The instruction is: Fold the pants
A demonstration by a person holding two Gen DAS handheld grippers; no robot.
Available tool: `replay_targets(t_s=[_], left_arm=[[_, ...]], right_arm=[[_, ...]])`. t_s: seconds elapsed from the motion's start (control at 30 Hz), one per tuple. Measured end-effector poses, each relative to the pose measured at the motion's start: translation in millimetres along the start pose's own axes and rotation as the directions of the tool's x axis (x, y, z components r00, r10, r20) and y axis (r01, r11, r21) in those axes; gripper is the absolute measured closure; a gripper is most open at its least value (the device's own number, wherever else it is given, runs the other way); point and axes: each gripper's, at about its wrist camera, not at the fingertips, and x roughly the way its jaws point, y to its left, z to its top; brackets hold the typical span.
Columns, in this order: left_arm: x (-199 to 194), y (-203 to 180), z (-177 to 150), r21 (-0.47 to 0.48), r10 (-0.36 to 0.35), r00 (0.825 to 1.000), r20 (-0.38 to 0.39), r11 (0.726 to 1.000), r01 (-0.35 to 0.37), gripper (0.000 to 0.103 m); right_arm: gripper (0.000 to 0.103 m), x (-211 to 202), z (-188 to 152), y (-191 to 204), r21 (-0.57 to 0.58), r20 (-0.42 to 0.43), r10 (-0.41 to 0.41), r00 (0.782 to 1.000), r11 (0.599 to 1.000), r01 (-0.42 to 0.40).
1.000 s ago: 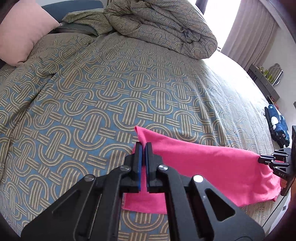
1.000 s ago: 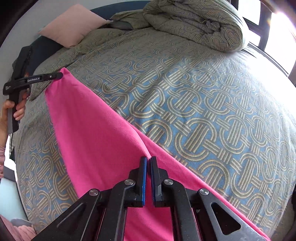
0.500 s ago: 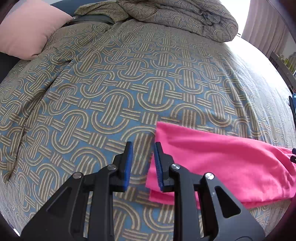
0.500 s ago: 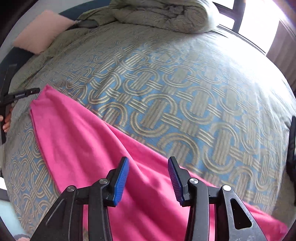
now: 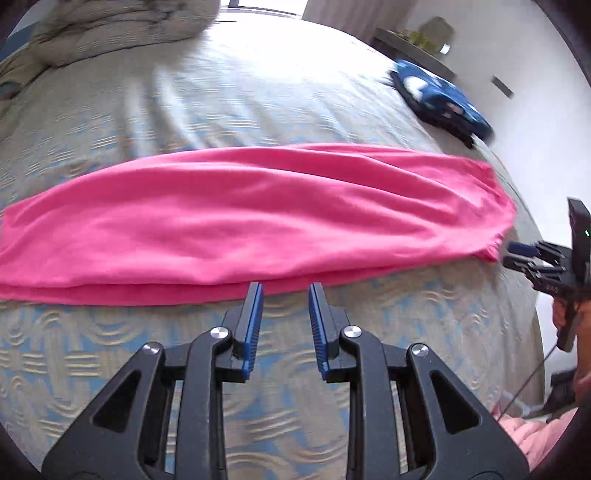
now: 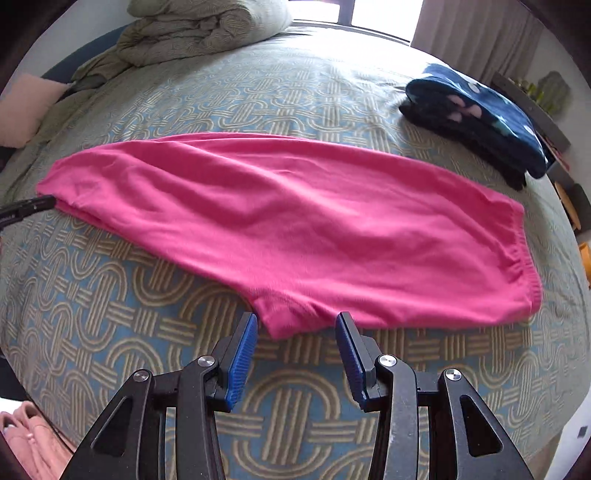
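The pink pants (image 5: 258, 218) lie flat on the patterned bedspread (image 5: 110, 350), folded lengthwise, leg on leg. In the right wrist view the pants (image 6: 295, 221) run from the leg ends at left to the elastic waistband at right. My left gripper (image 5: 284, 295) is open and empty, just short of the pants' near edge. My right gripper (image 6: 295, 325) is open and empty, its tips on either side of the crotch corner. The right gripper shows at the right edge of the left wrist view (image 5: 517, 254). The left gripper's tip shows at the left edge of the right wrist view (image 6: 29, 206).
A folded dark blue garment (image 6: 476, 122) lies on the bed beyond the waistband; it also shows in the left wrist view (image 5: 439, 99). A bunched duvet (image 6: 199, 29) and a pink pillow (image 6: 22, 110) lie at the head of the bed. The bed's edge is near me.
Both grippers were shut on the pants a second ago. They have let go, opened and pulled back. The pants now lie flat on the bed.
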Motion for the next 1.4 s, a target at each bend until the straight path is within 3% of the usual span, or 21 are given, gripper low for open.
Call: replay_targets(t_s=[0.1,0.17,0.33,0.47,0.6,0.67,0.77,0.9,1.1,1.17,1.27,1.4], left_arm=[[23,-73,3,0.133,-0.144,0.988,-0.051,0.980,0.149,0.077],[38,-116,7,0.196,-0.203,0.975,-0.087,0.956,0.217,0.077],[75,-194,21,0.260,-0.248,0.957,-0.153,0.924,0.281,0.077],[101,-225,22,0.287,-0.222,0.949,-0.226,0.916,0.282,0.077],[104,-239,27,0.317,-0.177,0.959,-0.223,0.917,0.243,0.077],[98,-242,29,0.321,-0.166,0.965,-0.202,0.920,0.225,0.077],[89,-244,28,0.340,-0.147,0.972,-0.182,0.918,0.202,0.068],[103,-248,32,0.354,-0.108,0.975,-0.194,0.919,0.172,0.065],[122,-260,43,0.313,-0.118,0.978,-0.173,0.935,0.168,0.065],[124,-264,46,0.306,-0.133,0.974,-0.185,0.934,0.186,0.093],[119,-268,44,0.322,-0.121,0.978,-0.170,0.931,0.172,0.097],[113,-267,41,0.322,-0.127,0.978,-0.167,0.930,0.176,0.097]], right_arm=[[0.058,-8,-14,-17,0.049,0.040,0.004,0.999,0.999,-0.006],[0.058,-13,-19,-32,0.106,0.075,0.010,0.997,0.994,-0.018],[0.058,-23,-44,-84,0.270,0.129,-0.023,0.991,0.963,-0.013],[0.056,-26,-67,-147,0.454,0.176,-0.012,0.984,0.888,-0.070],[0.049,-28,-89,-202,0.607,0.233,0.000,0.972,0.781,-0.145],[0.049,-27,-94,-214,0.608,0.234,-0.028,0.972,0.784,-0.124],[0.049,-25,-100,-220,0.587,0.227,-0.056,0.972,0.804,-0.091],[0.049,-18,-105,-226,0.591,0.244,-0.028,0.969,0.797,-0.126],[0.047,-16,-97,-233,0.588,0.276,0.001,0.961,0.791,-0.170],[0.039,-15,-91,-239,0.591,0.285,0.009,0.959,0.786,-0.183],[0.033,-10,-80,-252,0.613,0.311,0.044,0.949,0.754,-0.236],[0.028,9,-63,-269,0.639,0.348,0.152,0.925,0.684,-0.353]])
